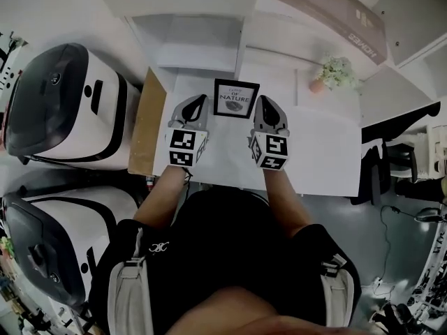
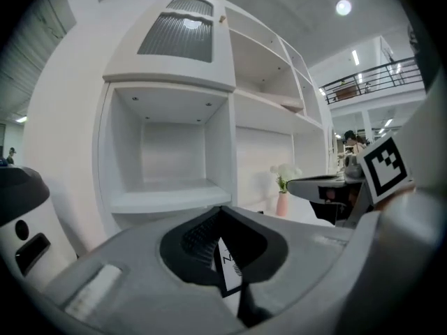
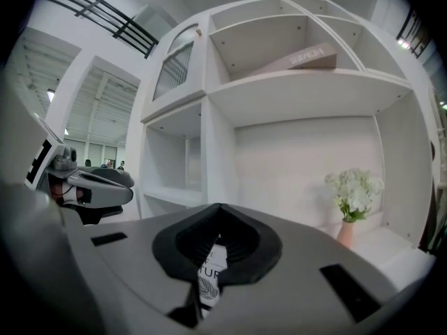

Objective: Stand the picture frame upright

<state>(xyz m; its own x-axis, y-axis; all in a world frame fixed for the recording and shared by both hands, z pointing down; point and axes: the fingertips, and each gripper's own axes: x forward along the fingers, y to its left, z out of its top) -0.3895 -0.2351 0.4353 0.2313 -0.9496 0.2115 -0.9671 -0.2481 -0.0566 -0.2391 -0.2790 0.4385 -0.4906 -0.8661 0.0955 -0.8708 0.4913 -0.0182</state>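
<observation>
Your left tongs (image 1: 196,105) clamped on the left edge of the picture frame (image 1: 235,98), your right tongs (image 1: 263,104) clamped on its right edge, printed face toward you, white worktop (image 1: 328,152) beneath.

White shelf unit (image 3: 293,82) is dead ahead of the right gripper (image 1: 264,108), with a tan box (image 3: 297,59) lying on its upper shelf. Pink vase of white flowers (image 1: 335,73) is ahead and to the right. Two white-and-black machines (image 1: 63,103) sit left of the left gripper (image 1: 197,105), brown board (image 1: 147,124) between. White table (image 1: 328,159) is below.
</observation>
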